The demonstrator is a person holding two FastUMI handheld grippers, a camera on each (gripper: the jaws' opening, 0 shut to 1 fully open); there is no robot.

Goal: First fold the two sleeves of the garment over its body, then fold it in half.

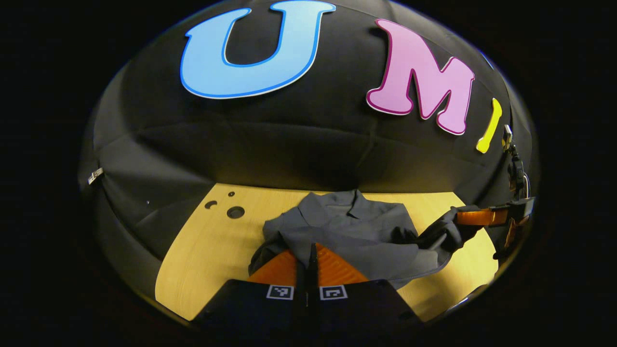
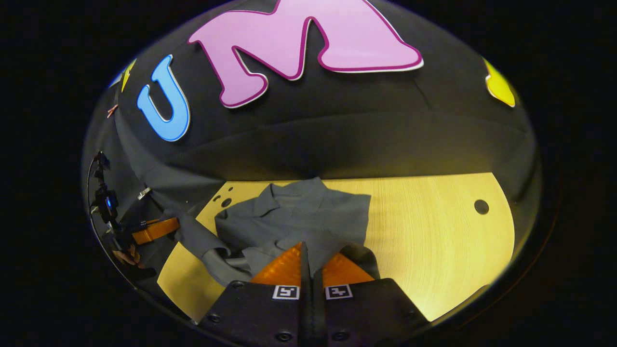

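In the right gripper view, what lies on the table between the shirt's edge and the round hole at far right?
Nothing: in the right gripper view the wooden table is bare from the grey shirt across to the round hole.

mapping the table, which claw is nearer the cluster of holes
Left. The holes lie just ahead and left of the left claw; the right claw is across the shirt from them.

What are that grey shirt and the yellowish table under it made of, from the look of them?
The shirt looks like thin matte woven cloth: it drapes and creases softly and has a sewn collar. The table looks like pale wood or a wood-look laminate, smooth with faint straight grain lines and a slight sheen; which one I can't tell.
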